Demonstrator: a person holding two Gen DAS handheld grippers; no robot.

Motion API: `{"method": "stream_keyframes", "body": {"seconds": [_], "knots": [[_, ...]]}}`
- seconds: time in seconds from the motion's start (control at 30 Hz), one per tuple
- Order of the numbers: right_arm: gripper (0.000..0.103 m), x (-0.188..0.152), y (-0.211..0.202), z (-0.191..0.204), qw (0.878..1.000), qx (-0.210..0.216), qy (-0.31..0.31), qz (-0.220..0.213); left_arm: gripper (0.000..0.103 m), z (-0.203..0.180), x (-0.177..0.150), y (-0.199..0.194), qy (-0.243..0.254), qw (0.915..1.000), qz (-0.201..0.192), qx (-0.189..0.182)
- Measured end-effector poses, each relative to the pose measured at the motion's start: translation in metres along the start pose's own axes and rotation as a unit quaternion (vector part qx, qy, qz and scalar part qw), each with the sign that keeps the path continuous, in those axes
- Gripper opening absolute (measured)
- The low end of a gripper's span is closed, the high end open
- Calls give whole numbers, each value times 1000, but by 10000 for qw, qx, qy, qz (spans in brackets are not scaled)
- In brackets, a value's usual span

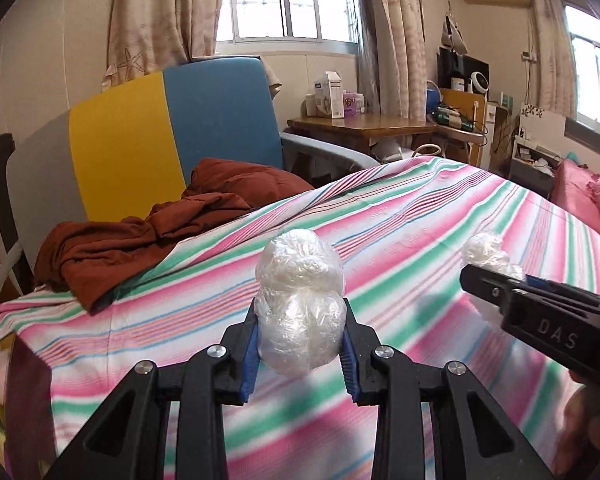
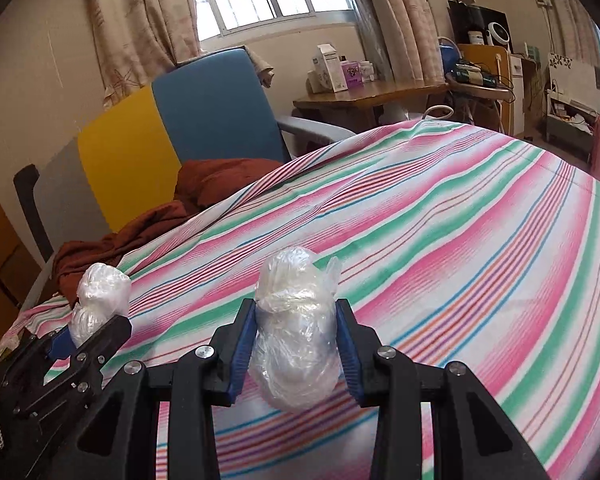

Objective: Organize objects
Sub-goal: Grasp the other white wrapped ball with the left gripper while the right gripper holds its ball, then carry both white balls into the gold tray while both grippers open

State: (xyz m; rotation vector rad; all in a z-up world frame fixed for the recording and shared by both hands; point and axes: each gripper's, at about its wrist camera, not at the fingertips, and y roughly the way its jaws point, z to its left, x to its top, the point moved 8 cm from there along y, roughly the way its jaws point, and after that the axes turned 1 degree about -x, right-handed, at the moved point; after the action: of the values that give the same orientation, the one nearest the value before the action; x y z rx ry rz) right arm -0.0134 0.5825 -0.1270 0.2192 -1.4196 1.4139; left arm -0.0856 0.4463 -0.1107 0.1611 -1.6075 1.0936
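Observation:
My left gripper [image 1: 300,336] is shut on a crumpled clear plastic bundle [image 1: 300,300], held above the striped bedsheet [image 1: 420,220]. My right gripper [image 2: 296,332] is shut on a second crumpled clear plastic bundle [image 2: 296,320], also held above the sheet [image 2: 440,220]. Each gripper shows in the other's view: the right one [image 1: 512,280] with its bundle [image 1: 486,252] at the right edge of the left wrist view, the left one [image 2: 88,328] with its bundle [image 2: 100,296] at the lower left of the right wrist view. The two are side by side and apart.
A rust-brown cloth [image 1: 148,236] lies crumpled at the bed's far left by a grey, yellow and blue chair [image 1: 172,132]. A wooden table [image 1: 364,126] with boxes stands beyond the bed. A pink pillow [image 1: 588,196] lies at the right.

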Motion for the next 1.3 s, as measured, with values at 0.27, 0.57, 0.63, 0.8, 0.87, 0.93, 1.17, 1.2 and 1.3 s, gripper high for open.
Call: {"method": "stream_keyframes", "body": {"seconds": [0.27,0.57,0.63,0.8,0.87,0.93,1.17,1.2,1.3], "knots": [[39,-25,-23,4,9992,89,313,212,34,-8,-18,-42,64,9998,-142,-90],[39,-56,-58,34,9984,340,246,373,34,-13,-34,-91,58,9992,-330,-224],[39,-60,-66,37,9980,406,290,385,34,-11,-38,-102,-34,9991,-342,-266],[39,-70,-82,47,9972,520,321,442,34,-7,-51,-135,-114,9985,-378,-385],[39,-73,-88,52,9968,577,318,461,34,-6,-57,-149,-102,9983,-395,-412],[39,-77,-94,60,9963,656,292,470,34,-2,-63,-162,-145,9982,-411,-417],[39,-91,-111,101,9940,956,-65,521,34,28,-82,-200,-479,9976,-388,-310],[39,-92,-113,107,9934,1011,-94,527,34,33,-84,-206,-534,9975,-382,-274],[39,-96,-120,125,9915,1161,-229,539,34,46,-91,-219,-703,9965,-380,-231]]}}
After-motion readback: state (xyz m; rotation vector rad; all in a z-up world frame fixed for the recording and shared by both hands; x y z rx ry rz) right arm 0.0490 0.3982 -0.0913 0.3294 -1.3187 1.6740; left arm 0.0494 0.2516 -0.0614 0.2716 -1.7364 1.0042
